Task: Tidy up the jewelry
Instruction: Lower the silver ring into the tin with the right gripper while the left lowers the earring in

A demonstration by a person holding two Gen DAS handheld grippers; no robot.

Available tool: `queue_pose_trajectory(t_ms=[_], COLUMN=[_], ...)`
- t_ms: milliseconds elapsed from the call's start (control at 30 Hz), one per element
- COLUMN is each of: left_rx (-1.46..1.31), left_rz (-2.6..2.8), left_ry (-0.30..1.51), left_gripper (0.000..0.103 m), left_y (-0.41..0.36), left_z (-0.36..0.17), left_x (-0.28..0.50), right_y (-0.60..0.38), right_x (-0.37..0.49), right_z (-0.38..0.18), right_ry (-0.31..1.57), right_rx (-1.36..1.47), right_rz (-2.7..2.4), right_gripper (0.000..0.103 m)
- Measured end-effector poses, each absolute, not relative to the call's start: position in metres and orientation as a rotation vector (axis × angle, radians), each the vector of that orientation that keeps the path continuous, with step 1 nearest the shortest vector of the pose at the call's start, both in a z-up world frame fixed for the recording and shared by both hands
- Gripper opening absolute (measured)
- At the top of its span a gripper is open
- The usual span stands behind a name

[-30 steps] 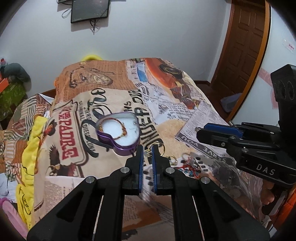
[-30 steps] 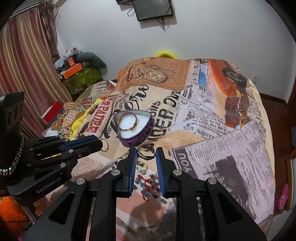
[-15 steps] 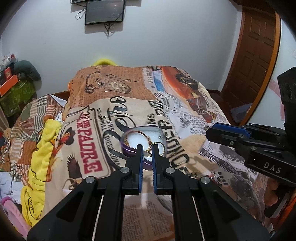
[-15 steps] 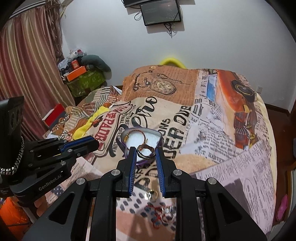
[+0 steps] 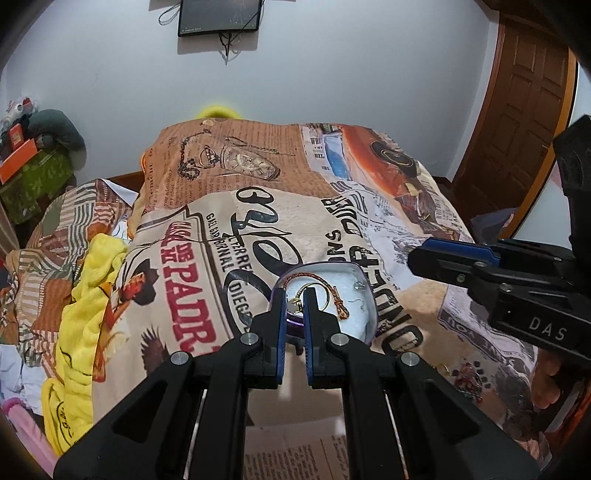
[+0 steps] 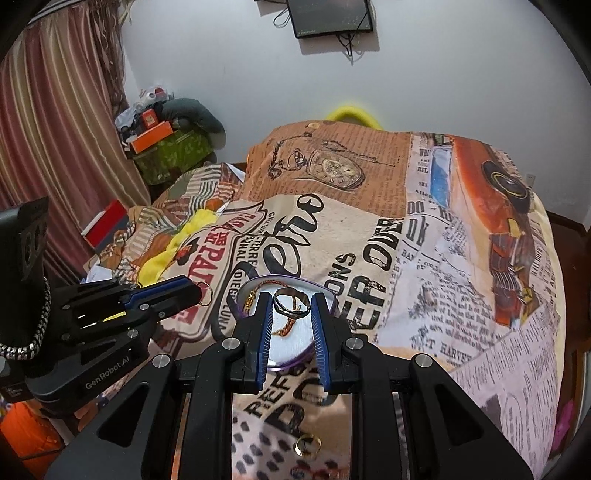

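Your left hand-held gripper (image 5: 295, 297) is pinching a small gold hoop earring (image 5: 294, 305) between its narrow-set fingertips, right at the near rim of the purple heart-shaped box (image 5: 364, 284) on the bed (image 5: 207, 177). Just beyond those tips, a braided bracelet (image 5: 334, 295) lies on the box's white lining.

Your right hand-held gripper (image 6: 290, 308) is pinching a dark silver ring (image 6: 290, 303), held crosswise between its pads over the same box (image 6: 330, 295). Below and behind its fingers, nearer to you, a gold ring (image 6: 307, 445) rests on the printed bedspread. To its left, your other hand-held gripper comes in from the side with the gold hoop at its tip. Further off, the patchwork bedspread runs up to the white wall (image 6: 221, 55) with a dark screen (image 6: 328, 16) mounted on it.
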State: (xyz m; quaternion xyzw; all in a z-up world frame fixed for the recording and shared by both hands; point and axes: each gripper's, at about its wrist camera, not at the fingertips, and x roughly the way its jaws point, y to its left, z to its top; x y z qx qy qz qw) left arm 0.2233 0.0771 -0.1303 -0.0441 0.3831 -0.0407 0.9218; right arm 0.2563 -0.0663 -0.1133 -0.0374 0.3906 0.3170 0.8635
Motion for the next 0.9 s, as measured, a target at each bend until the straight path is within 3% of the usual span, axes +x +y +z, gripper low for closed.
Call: queue_pose_trajectory(t_ms=[533,900], left_rx=[-0.1,-0.068], left_rz=[-0.143,-0.141], left_ry=[0.892,0.919], left_gripper=[0.007,0.007], left_y=[0.075,0.069], left_z=[-0.155,-0.167], left_x=[0.271,0.278], right_y=[-0.041,-0.033], right_x=[0.298,0.298], right_z=[-0.152,-0.161], right_ry=[0.974,0.967], right_rx=[-0.165,-0.24], right_rz=[0.678,0.666], right_gripper=[0.019,0.019])
